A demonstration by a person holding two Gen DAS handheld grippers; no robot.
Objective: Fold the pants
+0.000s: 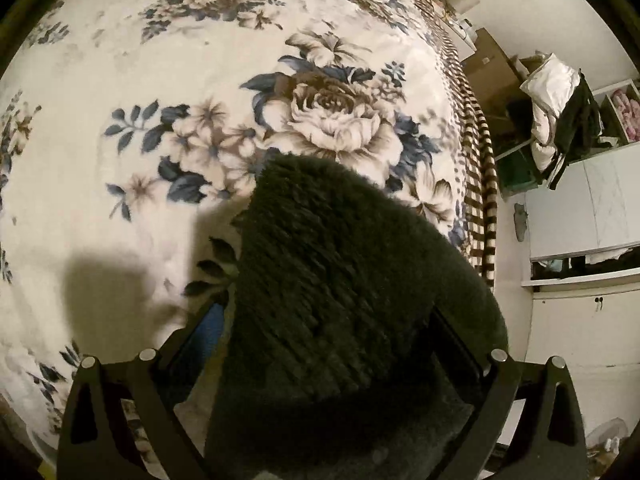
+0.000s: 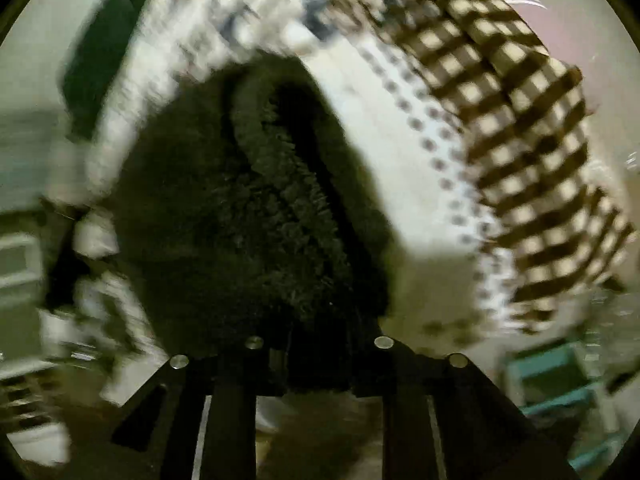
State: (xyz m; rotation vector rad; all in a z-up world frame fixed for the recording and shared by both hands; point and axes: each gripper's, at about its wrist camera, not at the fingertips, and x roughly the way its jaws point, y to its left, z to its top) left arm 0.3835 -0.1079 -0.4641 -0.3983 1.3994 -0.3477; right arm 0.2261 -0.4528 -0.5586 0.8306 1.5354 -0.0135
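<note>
The pants [image 1: 340,280] are dark, fuzzy and thick. In the left wrist view they fill the space between my left gripper's [image 1: 332,332] wide-set fingers and hang raised above the floral bedspread [image 1: 160,80], hiding both fingertips; the gripper looks shut on them. The right wrist view is blurred by motion. There a folded ridge of the pants [image 2: 272,200] runs out from between the close-set fingers of my right gripper [image 2: 316,360], which is shut on the fabric near the bed's edge.
A brown checked blanket [image 1: 484,184] hangs over the bed's right side and curves across the right wrist view [image 2: 520,128]. White cabinets [image 1: 580,208] and a chair piled with clothes [image 1: 560,120] stand beside the bed. A teal stool [image 2: 552,376] is on the floor.
</note>
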